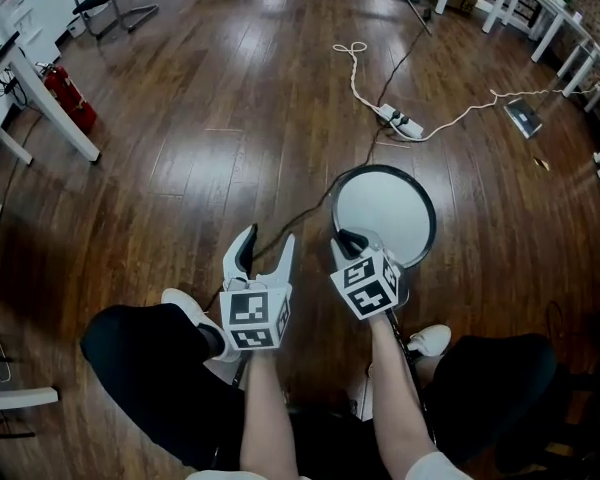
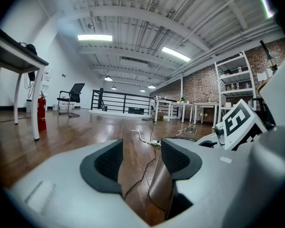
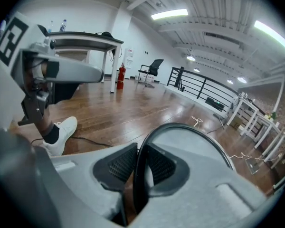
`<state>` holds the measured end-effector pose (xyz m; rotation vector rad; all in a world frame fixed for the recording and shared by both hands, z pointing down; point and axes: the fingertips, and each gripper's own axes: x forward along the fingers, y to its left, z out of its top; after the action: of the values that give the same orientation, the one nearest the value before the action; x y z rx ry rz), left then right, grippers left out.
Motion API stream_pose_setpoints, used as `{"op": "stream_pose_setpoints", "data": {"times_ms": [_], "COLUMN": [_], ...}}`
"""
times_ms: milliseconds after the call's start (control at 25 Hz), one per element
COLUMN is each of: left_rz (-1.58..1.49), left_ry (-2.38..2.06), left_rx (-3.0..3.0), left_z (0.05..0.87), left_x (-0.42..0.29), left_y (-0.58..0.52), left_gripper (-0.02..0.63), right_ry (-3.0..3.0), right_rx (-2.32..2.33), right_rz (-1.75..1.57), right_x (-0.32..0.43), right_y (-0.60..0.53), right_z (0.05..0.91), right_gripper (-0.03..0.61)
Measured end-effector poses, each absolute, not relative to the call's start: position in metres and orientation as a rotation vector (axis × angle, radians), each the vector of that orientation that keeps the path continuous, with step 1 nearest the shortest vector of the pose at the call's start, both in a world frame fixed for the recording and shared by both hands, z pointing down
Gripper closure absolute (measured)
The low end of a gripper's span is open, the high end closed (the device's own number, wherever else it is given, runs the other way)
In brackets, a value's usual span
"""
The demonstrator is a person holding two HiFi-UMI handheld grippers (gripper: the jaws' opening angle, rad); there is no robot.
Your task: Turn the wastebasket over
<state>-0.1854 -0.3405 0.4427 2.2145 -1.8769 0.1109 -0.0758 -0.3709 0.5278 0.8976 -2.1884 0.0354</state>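
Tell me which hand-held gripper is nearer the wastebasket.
Right. The right hand-held gripper grips the wastebasket by its rim; the left hand-held gripper is open beside it, apart.

Bare floor [image 1: 230, 88] is lying wide open ahead and to the left of the wastebasket [image 1: 385, 206], giving a gripper plenty of passing room. A black cable [image 1: 310, 204] is trailing across the boards just left of it, up to the power strip [image 1: 400, 120]. The person's white shoe [image 1: 185, 308] is crowding the near side, while a table leg [image 1: 55, 108] and a fire extinguisher [image 1: 68, 96] are standing well apart at the far left.
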Motion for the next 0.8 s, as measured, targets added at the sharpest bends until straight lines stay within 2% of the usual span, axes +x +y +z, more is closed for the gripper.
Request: {"op": "stream_pose_setpoints", "data": {"times_ms": [200,400,520,680,800], "left_rz": [0.060,0.028,0.065,0.131,0.141], "left_ry": [-1.893,-1.839,-1.789,-1.742,-1.721], "left_rx": [2.162,2.125,2.108,2.071,2.008], "left_z": [0.443,0.452,0.466,0.489,0.510], "left_x": [-0.197,-0.195,-0.189,-0.185,-0.192], "left_y": [-0.341,-0.340,-0.340,-0.339,-0.334], "left_gripper": [0.337,0.341,0.341,0.341,0.341], "right_ry": [-2.395,-2.725,-2.741,-2.380,-2.390], "right_rx": [1.015,1.061,1.165,1.332,1.393], "right_rz": [0.171,0.531,0.764,0.747,0.861], "right_x": [-0.058,-0.020,0.012,0.056,0.067], "right_y": [-0.376,-0.374,-0.375,-0.372,-0.371], "right_z": [0.480,0.454,0.482,0.559,0.574], "right_gripper": [0.520,0.522,0.523,0.523,0.525]}}
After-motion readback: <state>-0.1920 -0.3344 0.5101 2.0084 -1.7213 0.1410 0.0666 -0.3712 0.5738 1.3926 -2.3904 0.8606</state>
